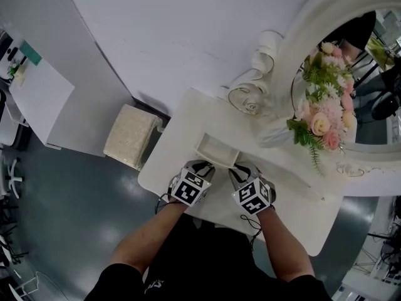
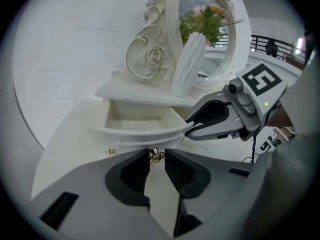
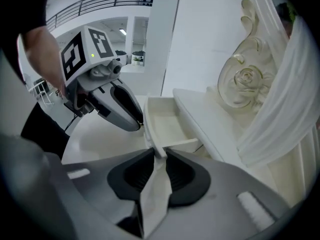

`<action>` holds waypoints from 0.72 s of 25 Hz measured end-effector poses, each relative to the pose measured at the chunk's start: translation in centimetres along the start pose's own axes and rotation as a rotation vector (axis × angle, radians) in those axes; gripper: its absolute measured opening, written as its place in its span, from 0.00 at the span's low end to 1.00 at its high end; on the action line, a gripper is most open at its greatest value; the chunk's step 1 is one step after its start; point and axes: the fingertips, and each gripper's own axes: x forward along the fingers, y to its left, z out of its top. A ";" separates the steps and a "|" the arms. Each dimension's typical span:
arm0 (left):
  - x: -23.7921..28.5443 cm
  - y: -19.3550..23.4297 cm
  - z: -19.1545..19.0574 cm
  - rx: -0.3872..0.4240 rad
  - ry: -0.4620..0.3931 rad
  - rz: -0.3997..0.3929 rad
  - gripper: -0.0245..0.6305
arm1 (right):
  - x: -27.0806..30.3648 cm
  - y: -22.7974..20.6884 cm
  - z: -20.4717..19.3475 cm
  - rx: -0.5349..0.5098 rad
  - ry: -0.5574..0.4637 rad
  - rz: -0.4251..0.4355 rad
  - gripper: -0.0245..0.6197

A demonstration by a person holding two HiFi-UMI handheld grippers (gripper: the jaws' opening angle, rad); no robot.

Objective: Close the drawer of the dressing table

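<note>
Standing pulled out from under a small shelf (image 2: 145,95) at the foot of the mirror (image 1: 368,115), the drawer (image 1: 216,150) of the white dressing table, the desk (image 1: 178,137), shows its bare pale inside and faces the desk's front edge, where the person stands. The left gripper (image 1: 202,166) points down at the drawer's front. In the left gripper view its two dark fingers (image 2: 129,176) are drawn in close on either side of the small brass knob (image 2: 156,155) below the front panel, pinching it between their tips. The right gripper (image 1: 242,167) is just beside it, at the right end of that same front panel. In the right gripper view the end of the panel runs into the narrow gap between its fingers (image 3: 186,176), which are clamped on it. Each gripper also shows in the other's view, tips at the drawer front. Both forearms (image 1: 283,246) reach in from the bottom of the head view over the desk's front edge. Behind the drawer a carved rose scroll (image 1: 250,98) rises at the mirror's left side, and a ribbed white vase (image 1: 276,134) of pink and cream flowers (image 1: 326,105) stands on the desk toward its back right, before the glass. A cream-cushioned stool (image 1: 130,135) stands on the grey floor (image 1: 69,212) by the desk's left edge.
</note>
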 end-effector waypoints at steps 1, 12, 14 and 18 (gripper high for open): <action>0.0 0.0 0.0 0.001 0.000 0.002 0.19 | 0.0 0.0 0.0 -0.016 -0.006 -0.014 0.17; 0.2 0.6 0.3 -0.003 -0.007 0.029 0.19 | 0.1 -0.2 0.3 -0.077 -0.044 -0.080 0.17; 0.3 0.8 0.5 -0.004 -0.008 0.028 0.19 | 0.3 -0.5 0.4 -0.025 -0.041 -0.063 0.18; 0.6 1.0 1.3 0.011 -0.022 0.023 0.19 | 0.2 -1.3 0.4 0.047 -0.043 -0.073 0.20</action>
